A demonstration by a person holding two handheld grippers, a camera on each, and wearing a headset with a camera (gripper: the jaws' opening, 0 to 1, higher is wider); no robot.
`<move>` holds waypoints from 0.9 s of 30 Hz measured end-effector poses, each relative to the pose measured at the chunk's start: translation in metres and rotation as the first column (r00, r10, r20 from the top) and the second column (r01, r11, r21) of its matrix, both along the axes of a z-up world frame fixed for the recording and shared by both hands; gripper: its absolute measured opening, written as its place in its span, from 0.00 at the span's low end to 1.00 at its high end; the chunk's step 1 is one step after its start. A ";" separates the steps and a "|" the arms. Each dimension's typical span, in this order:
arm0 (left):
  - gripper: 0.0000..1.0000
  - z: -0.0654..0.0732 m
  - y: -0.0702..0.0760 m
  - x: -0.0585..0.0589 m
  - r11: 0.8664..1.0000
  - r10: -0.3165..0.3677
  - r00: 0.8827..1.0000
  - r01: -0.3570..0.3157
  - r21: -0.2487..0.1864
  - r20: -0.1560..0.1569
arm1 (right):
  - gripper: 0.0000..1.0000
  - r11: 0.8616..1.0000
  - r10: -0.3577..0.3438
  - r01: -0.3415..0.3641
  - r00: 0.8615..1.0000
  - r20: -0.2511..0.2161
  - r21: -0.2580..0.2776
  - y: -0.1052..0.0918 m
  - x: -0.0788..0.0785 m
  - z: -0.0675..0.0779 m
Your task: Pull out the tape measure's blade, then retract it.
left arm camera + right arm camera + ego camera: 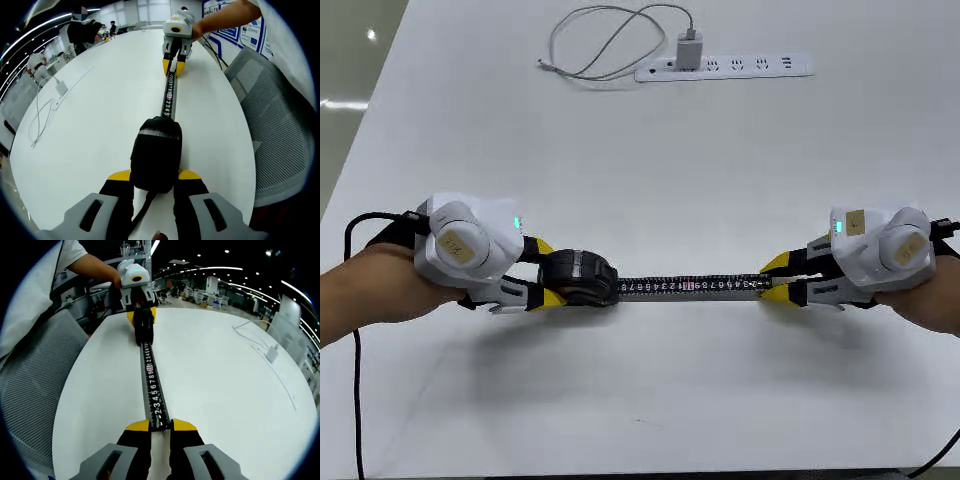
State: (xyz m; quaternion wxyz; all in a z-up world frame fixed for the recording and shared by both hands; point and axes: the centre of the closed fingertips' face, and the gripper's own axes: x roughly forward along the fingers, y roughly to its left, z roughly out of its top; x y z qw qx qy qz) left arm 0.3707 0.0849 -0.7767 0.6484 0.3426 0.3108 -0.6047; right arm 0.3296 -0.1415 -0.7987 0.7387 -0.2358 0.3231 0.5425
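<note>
While the tape measure's case (582, 279) is clamped in the left tool (548, 272) at the near left of the desk (640, 150), the blade (690, 286) is drawn out rightward and its tip is pinched in the right tool (772, 279).

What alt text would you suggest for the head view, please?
The left gripper clamps a black plastic tape-measure case while the right gripper pinches the end of its dark numbered blade, which is stretched between them over a white table. A white power strip lies beyond them.
</note>
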 end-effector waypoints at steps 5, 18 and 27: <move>0.25 0.000 0.000 0.000 1.000 -0.001 1.000 0.001 0.000 -0.001 | 0.09 1.000 -0.007 0.007 1.000 -0.002 -0.006 -0.006 -0.002 -0.001; 0.25 0.000 0.000 -0.001 1.000 -0.003 1.000 0.003 0.006 0.001 | 0.09 1.000 -0.014 0.014 1.000 0.000 -0.021 -0.018 -0.004 0.001; 0.25 0.000 0.000 0.000 1.000 -0.003 1.000 0.003 0.006 0.001 | 0.09 0.999 -0.022 0.022 1.000 -0.002 -0.038 -0.031 -0.006 0.002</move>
